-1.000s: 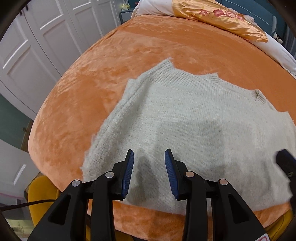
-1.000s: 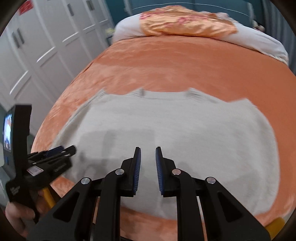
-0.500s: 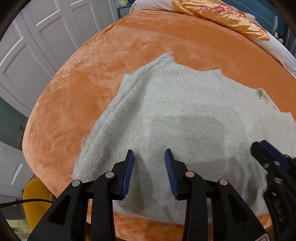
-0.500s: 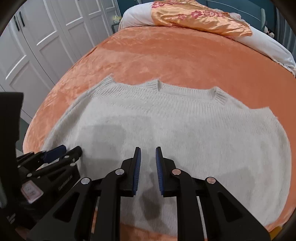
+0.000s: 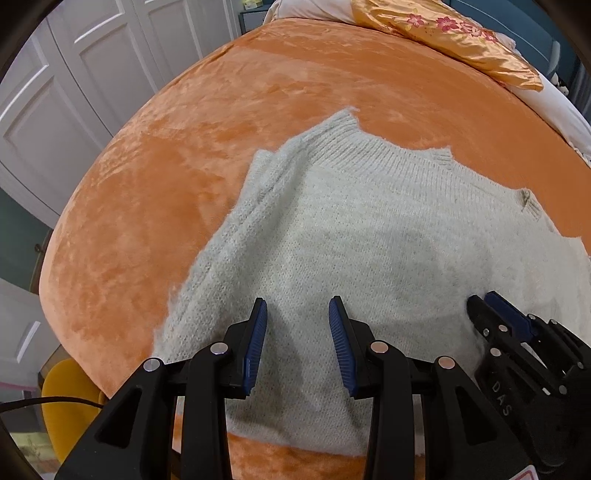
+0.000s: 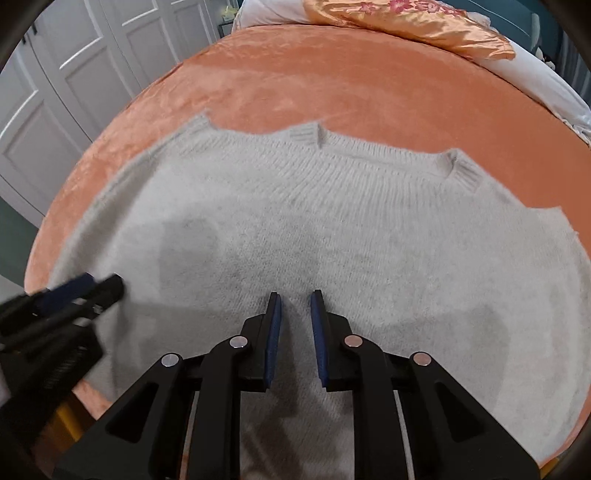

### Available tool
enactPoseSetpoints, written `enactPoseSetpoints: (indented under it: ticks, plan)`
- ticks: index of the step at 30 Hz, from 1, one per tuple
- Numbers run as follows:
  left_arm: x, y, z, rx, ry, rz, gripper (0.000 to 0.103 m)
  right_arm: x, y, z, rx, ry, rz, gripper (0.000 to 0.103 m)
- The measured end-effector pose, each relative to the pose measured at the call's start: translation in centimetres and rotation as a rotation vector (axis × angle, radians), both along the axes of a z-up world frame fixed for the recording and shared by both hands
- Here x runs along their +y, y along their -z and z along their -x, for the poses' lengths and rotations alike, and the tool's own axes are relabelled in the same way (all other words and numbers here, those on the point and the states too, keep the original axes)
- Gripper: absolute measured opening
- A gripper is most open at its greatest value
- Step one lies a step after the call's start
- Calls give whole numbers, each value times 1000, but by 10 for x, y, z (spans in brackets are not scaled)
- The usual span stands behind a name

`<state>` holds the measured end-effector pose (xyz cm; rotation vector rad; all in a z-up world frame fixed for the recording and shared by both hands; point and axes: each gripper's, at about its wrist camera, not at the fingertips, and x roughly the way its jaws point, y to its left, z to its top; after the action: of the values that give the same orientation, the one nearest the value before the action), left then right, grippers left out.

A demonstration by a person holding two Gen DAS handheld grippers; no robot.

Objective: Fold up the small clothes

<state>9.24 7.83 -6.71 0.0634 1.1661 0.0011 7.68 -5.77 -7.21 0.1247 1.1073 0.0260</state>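
A pale grey knitted sweater (image 5: 369, 251) lies spread flat on an orange blanket, ribbed edge at the far side; it fills the right wrist view (image 6: 332, 229) too. My left gripper (image 5: 297, 314) is open and empty, hovering over the sweater's near left part. My right gripper (image 6: 294, 299) is open with a narrower gap, empty, over the sweater's near middle. The right gripper shows at the right of the left wrist view (image 5: 480, 306). The left gripper shows, blurred, at the left of the right wrist view (image 6: 99, 288).
The orange blanket (image 5: 221, 122) covers a bed. A gold flowered pillow (image 5: 443, 33) and white bedding (image 6: 535, 77) lie at the far end. White wardrobe doors (image 5: 74, 74) stand to the left. A yellow seat (image 5: 66, 387) is below the bed's near left edge.
Both grippers have moved forward and lower over the sweater, so it looks larger. The grippers have come closer to each other. Neither has changed its opening.
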Motion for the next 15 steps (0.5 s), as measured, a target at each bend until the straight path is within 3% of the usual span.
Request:
enactPoseSetpoints:
  ticks: [5, 15]
  plan:
    - [8, -2, 0, -7, -17, 1, 36, -1, -13, 3, -22, 14, -22, 17]
    - [26, -8, -1, -21, -47, 5, 35, 5, -1, -2, 4, 4, 14, 17]
